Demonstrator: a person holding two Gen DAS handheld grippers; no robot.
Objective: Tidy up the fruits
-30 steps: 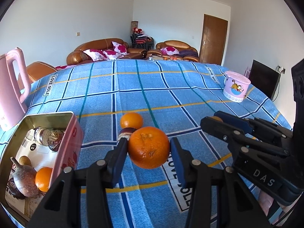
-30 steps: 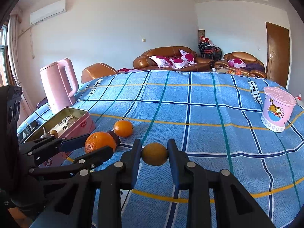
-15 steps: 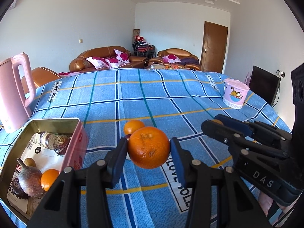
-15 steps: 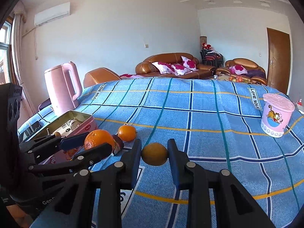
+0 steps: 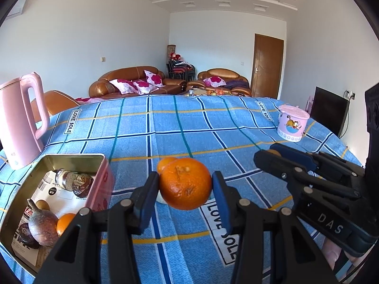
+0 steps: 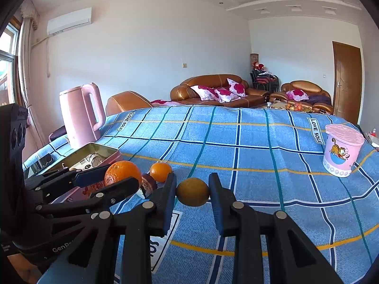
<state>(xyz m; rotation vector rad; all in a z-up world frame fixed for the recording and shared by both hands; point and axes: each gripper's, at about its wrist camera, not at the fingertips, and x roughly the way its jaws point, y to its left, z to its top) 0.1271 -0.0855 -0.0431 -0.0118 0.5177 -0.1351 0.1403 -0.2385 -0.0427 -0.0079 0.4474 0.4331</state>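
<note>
My left gripper [image 5: 185, 186] clamps a big orange [image 5: 185, 187] above the blue cloth [image 5: 165, 130]. My right gripper [image 6: 192, 191] pinches a small yellowish fruit [image 6: 192, 192].

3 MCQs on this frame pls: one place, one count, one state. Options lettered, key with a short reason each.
1. Where is the open tin relative to the left gripper?
A. to its left
B. to its right
C. directly behind it

2. How many fruits are held in grippers?
A. none
B. one
C. two

3. What is the state of the right gripper?
A. open and empty
B. shut on a fruit
C. resting inside the tin

Key:
1 A: in the left wrist view the tin sits at the lower left of the fingers.
2 C: the left gripper holds the large orange, the right gripper the small yellow-brown fruit.
3 B: its jaws press both sides of that fruit, above the blue cloth.
</note>
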